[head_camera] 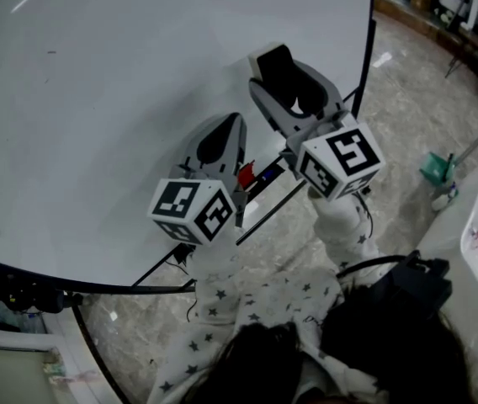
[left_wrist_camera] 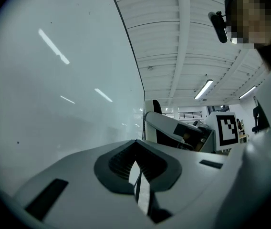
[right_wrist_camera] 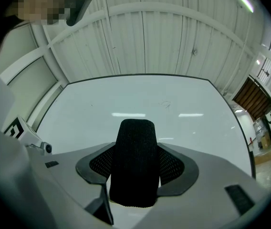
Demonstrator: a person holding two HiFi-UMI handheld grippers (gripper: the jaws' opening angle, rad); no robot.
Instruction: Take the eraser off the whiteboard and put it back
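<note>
- Your right gripper (right_wrist_camera: 136, 168) is clamped on the eraser (right_wrist_camera: 135, 151), one jaw on each long side.
- The eraser is black and oblong. Its long axis runs along the line the gripper points. Its rounded far end juts past the jaw tips and faces the whiteboard (head_camera: 138, 99).
- From the head view, the eraser sits in front of the board's right part, close to the dark right edge (head_camera: 369, 49). No view shows whether its far end touches the surface.
- Your left gripper (head_camera: 226, 129) has its jaws together, with only a thin slit between them and nothing in it. It is just left of the right gripper and nearer to you, also facing the board.
- Open room: the board face spreads wide and bare to the left and far side of both grippers. To the right, the frame cuts it off just beyond the eraser.
- Past that edge lies the stone-patterned floor (head_camera: 407, 133), with a green object (head_camera: 437, 168) on it well to the right.
- The board's lower edge (head_camera: 71, 283) curves across the near left. A red piece (head_camera: 246, 175) and a blue one (head_camera: 270, 173) sit between the two grippers, beside a black bar (head_camera: 273, 213).
- Your star-print sleeves (head_camera: 264, 301) fill the near centre.
</note>
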